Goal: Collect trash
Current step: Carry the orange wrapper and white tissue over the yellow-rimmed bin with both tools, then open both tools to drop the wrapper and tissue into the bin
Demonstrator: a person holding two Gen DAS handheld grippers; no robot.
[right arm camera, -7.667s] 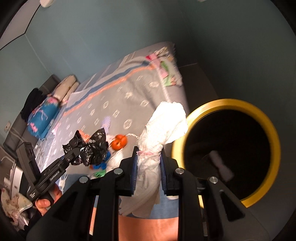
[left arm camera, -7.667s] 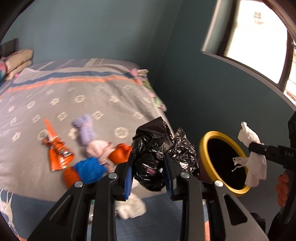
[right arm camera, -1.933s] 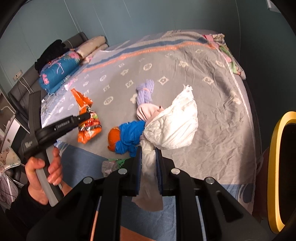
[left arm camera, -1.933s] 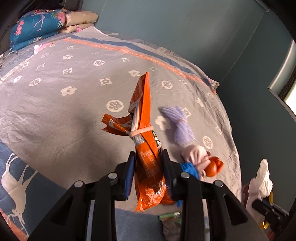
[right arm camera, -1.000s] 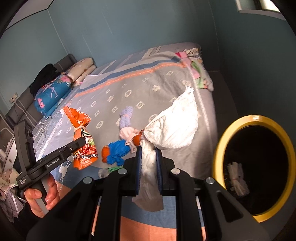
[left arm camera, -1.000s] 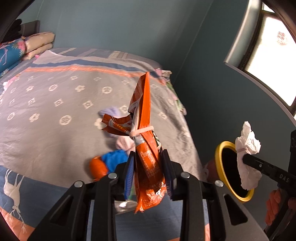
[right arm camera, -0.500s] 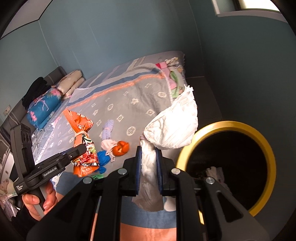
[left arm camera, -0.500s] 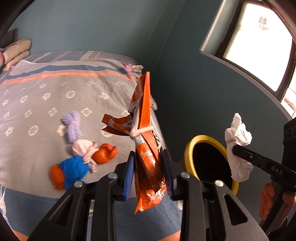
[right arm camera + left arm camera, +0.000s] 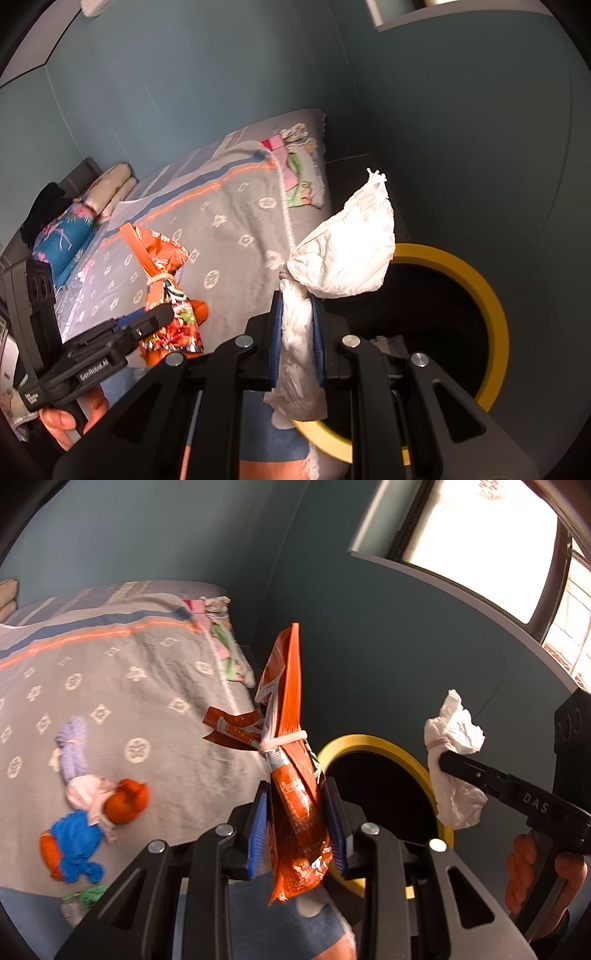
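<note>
Trash is in both grippers: the left gripper has its fingers clamped on an orange wrapper, the right gripper on a white wad, both near the yellow-rimmed bin, not yet dropped. Farther off, bundles remain on the bed. The tools read "GenRobot.AI" and "DAS".

the left gripper is pointing forward and downward, its blue pads pressing on both sides of what it is carrying. the right gripper is angling down likewise, its pads clamping nearly together on their load. the left hand is wrapping its fingers around its black handle, and the right hand is gripping its own.
</note>
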